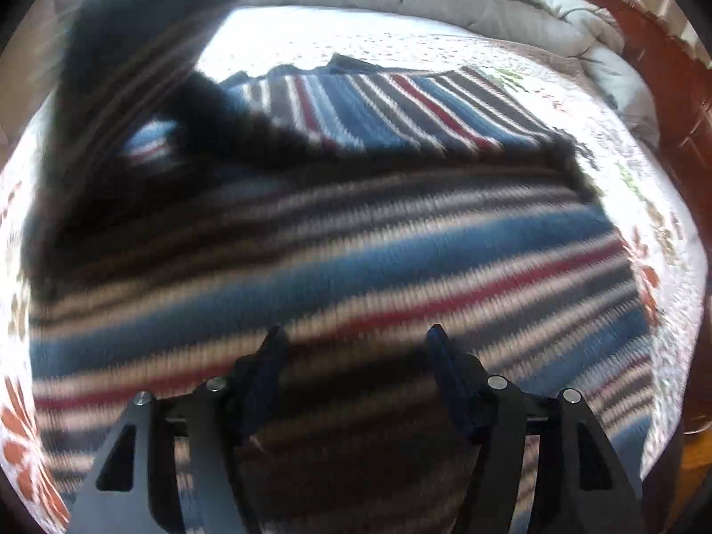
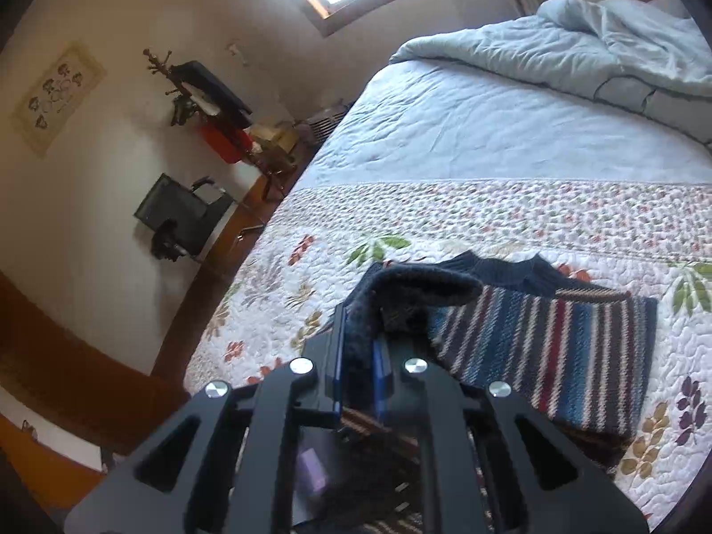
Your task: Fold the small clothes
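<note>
A striped knit sweater [image 1: 356, 258] in blue, red, grey and white lies on the floral quilt [image 1: 338, 40]. It fills the left wrist view, blurred. My left gripper [image 1: 356, 338] is open just above the sweater, nothing between its fingers. In the right wrist view the sweater [image 2: 556, 347] lies partly folded on the quilt [image 2: 445, 222], dark collar at the far edge. My right gripper [image 2: 360, 333] is shut on a dark ribbed edge of the sweater [image 2: 422, 285], which curls up out of the fingers. A dark lifted part of the sweater [image 1: 133, 66] crosses the upper left of the left view.
A grey-white comforter [image 2: 578, 53] is bunched at the head of the bed. The wooden bed frame [image 1: 658, 58] curves along the right. Left of the bed are a wall, a coat stand with clutter [image 2: 213, 102] and a black chair [image 2: 182, 218].
</note>
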`<control>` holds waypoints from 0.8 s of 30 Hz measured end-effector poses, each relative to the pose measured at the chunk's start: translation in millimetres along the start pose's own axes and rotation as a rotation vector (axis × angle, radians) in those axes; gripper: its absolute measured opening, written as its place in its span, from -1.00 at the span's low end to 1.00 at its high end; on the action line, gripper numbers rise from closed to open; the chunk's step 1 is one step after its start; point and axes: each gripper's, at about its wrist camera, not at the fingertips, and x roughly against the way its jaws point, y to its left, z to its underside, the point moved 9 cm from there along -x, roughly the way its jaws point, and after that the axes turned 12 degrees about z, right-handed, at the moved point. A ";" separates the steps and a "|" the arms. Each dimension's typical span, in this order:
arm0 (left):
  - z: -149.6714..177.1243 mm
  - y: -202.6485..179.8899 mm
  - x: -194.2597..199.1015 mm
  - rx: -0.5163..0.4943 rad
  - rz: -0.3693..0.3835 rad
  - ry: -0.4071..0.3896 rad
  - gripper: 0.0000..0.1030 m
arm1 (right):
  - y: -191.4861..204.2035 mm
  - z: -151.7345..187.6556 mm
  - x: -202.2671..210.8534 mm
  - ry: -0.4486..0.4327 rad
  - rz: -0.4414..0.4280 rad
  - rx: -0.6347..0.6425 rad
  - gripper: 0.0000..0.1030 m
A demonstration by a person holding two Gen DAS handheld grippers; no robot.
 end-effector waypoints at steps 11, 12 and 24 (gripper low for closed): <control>2.4 20.4 32.8 0.103 0.029 -0.093 0.39 | 88.2 -84.4 11.5 -0.055 -0.034 0.124 -0.85; 7.5 17.6 35.6 0.105 0.039 -0.094 0.39 | 113.2 -91.4 23.4 -0.082 -0.059 0.164 -0.85; 0.2 40.3 71.0 0.154 0.017 -0.171 0.50 | 122.3 -97.8 24.3 -0.106 0.095 0.278 -0.86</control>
